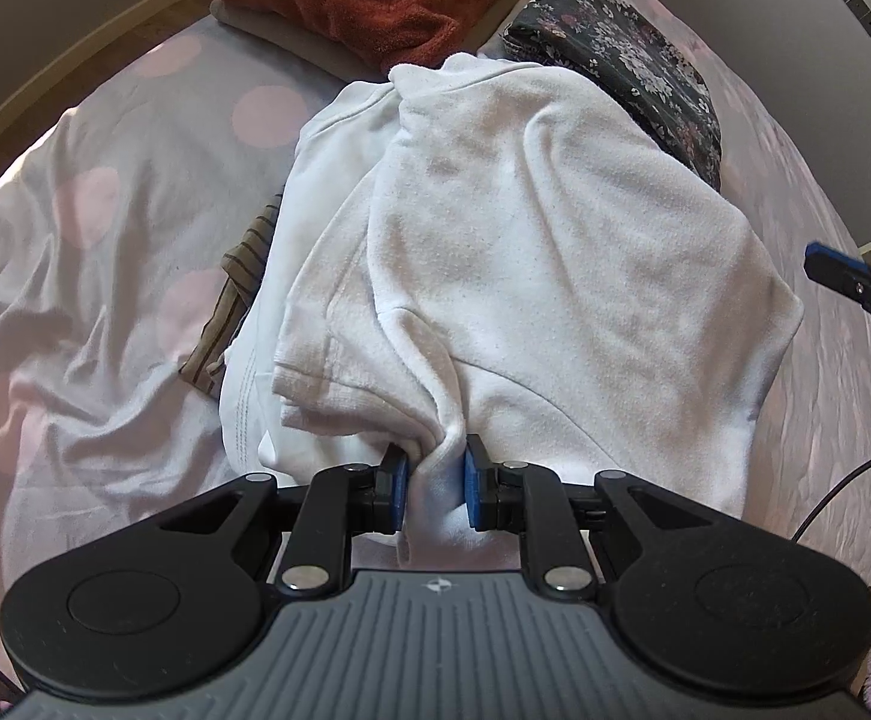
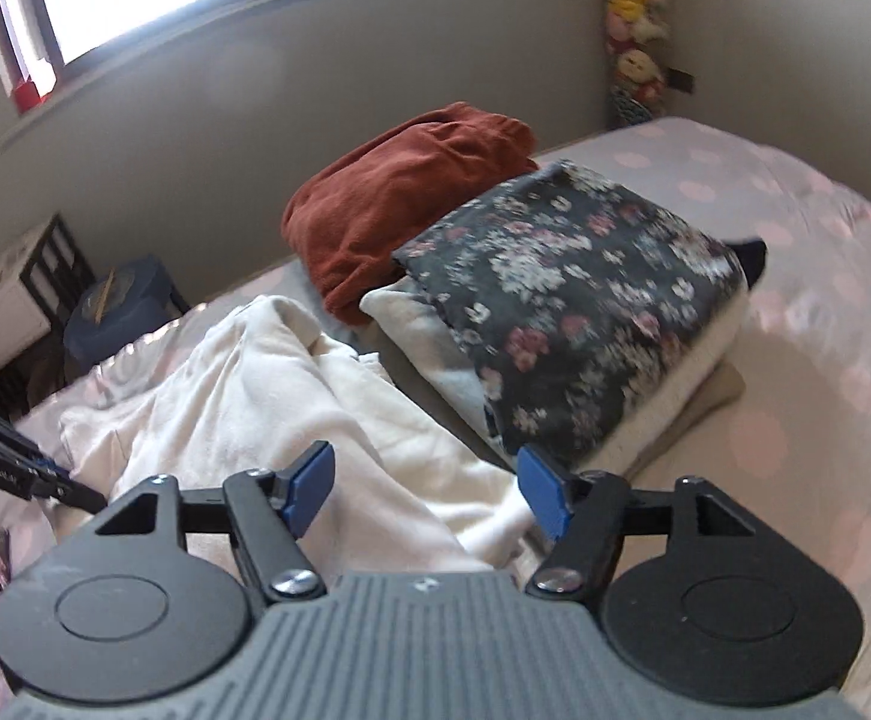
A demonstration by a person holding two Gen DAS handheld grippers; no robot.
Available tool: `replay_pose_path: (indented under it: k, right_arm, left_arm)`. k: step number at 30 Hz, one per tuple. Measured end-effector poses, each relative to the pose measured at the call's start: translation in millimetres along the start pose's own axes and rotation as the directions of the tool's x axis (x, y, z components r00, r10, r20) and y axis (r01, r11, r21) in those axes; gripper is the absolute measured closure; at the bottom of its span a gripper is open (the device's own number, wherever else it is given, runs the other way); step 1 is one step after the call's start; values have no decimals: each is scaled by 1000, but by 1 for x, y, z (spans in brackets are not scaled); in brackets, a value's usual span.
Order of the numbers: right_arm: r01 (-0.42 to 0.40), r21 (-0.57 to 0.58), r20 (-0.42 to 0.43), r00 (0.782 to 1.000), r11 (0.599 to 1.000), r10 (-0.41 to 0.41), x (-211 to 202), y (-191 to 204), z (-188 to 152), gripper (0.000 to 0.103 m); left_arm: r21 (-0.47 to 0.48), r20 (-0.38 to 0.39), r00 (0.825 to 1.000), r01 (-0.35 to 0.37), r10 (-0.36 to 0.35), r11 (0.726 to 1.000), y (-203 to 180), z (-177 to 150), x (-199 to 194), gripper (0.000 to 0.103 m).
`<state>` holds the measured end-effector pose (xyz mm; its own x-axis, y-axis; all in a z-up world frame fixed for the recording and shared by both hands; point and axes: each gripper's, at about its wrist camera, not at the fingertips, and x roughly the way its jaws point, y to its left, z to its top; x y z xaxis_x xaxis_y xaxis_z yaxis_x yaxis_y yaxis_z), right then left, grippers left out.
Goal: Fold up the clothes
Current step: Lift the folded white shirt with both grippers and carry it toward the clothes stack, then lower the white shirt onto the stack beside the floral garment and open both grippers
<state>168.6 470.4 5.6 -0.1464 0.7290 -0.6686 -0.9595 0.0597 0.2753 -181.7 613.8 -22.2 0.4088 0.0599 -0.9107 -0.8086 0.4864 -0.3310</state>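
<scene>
A white T-shirt [image 1: 543, 252] lies partly folded on the bed, one side turned over the middle and a short sleeve showing at its near left. My left gripper [image 1: 435, 489] is shut on a bunched fold of its near edge, cloth pinched between the blue pads [image 1: 398, 489]. In the right wrist view the same white T-shirt [image 2: 291, 396] lies crumpled below my right gripper [image 2: 426, 489], which is open and holds nothing. A fingertip of the right gripper [image 1: 855, 282] shows at the right edge of the left wrist view. The left gripper [image 2: 15, 468] enters the right wrist view at left.
A folded dark floral garment [image 2: 567, 300] rests on a pale stack beside a rust-red folded cloth [image 2: 399, 204] at the far side of the polka-dot bedsheet [image 1: 105, 228]. A striped brown garment [image 1: 237, 294] peeks out from under the shirt's left side. A cable [image 1: 843, 492] trails at right.
</scene>
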Motion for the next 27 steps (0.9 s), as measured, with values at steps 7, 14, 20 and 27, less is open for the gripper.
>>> replay_pose_path:
  k: [7,14,20,27]
  right_arm:
    - [-128,284,92,990,950,106,9,-32,-54,43]
    - [-121,225,182,980,967,80,-9,-1,-50,81]
    - [31,163,126,991,986,-52,-7,13,-32,82]
    - [51,142,106,992,989,-67,-3,13,-35,82]
  left_arm:
    - [-15,21,1000,4,-4,1000,0,-3,-2,87]
    - [-23,46,999,13,-12,1000,2,-10,-5,87]
    - [25,38,999,23,-24,999,-1,-6,-11,82]
    - [230,13,999,-50,48,972,-6,9,-36,66]
